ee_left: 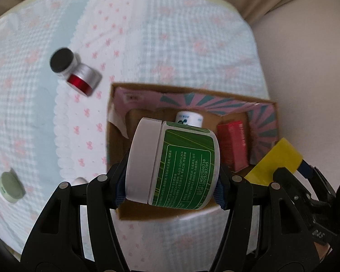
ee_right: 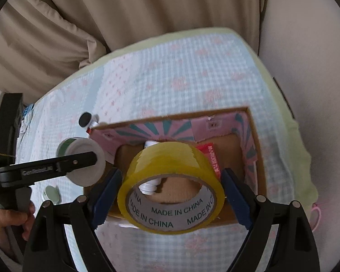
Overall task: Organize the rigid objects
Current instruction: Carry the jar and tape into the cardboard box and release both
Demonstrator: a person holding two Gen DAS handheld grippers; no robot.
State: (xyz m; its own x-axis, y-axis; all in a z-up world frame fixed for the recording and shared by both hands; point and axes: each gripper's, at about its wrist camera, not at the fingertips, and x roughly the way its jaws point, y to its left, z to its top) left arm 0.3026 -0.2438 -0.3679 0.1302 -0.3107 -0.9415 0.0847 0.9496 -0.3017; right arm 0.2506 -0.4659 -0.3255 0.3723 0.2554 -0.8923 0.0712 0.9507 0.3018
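Note:
My left gripper (ee_left: 170,188) is shut on a green-labelled jar with a white lid (ee_left: 174,165), held sideways above the near left part of an open cardboard box (ee_left: 115,117). My right gripper (ee_right: 170,195) is shut on a yellow tape roll (ee_right: 170,185), held above the same box (ee_right: 256,136). The tape also shows in the left wrist view (ee_left: 276,163). The jar shows in the right wrist view (ee_right: 83,158). Inside the box lie a white bottle (ee_left: 189,117) and a red carton (ee_left: 233,145).
A silver-and-red jar with a black lid (ee_left: 74,72) lies on the patterned cloth (ee_left: 147,34) left of the box. A pale green lid (ee_left: 10,187) lies at the near left. Beige curtains (ee_right: 147,11) hang behind the table.

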